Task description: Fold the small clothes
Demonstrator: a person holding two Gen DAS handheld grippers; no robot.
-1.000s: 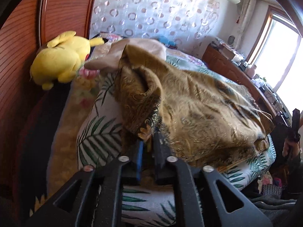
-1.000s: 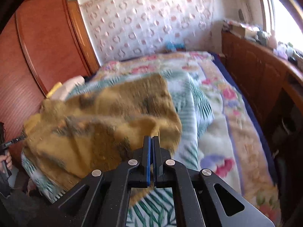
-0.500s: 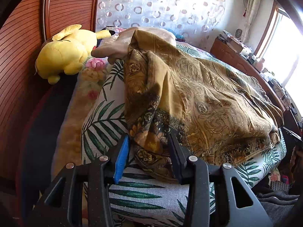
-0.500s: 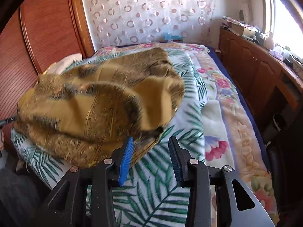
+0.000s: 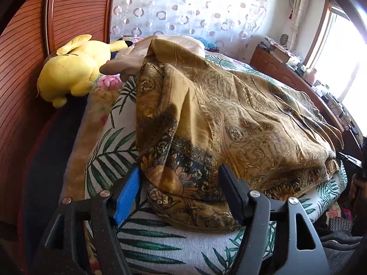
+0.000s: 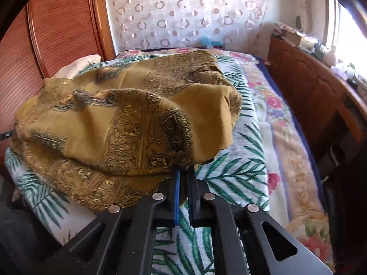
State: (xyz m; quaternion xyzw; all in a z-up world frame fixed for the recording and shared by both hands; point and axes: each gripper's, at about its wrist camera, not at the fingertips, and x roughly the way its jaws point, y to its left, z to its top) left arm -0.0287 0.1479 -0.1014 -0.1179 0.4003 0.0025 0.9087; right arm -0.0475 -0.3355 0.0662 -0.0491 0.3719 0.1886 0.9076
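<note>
A mustard-gold patterned garment (image 5: 240, 119) lies rumpled on a leaf-print cloth (image 5: 107, 160) on the bed. In the left wrist view my left gripper (image 5: 180, 175) is open, its jaws standing either side of the garment's near dark-bordered corner. In the right wrist view the same garment (image 6: 110, 119) lies in a folded heap, and my right gripper (image 6: 182, 171) is shut on its near edge, just above the leaf-print cloth (image 6: 231, 174).
A yellow plush toy (image 5: 71, 68) lies by the wooden headboard (image 5: 20, 73) at the left. A beige pillow (image 5: 140, 55) sits behind the garment. A floral blanket (image 6: 286, 142) covers the bed's right side, next to a wooden cabinet (image 6: 316, 91).
My left gripper opened and let go of the garment's corner, which now lies between its jaws. My right gripper opened half a second ago and has closed again on the garment's edge.
</note>
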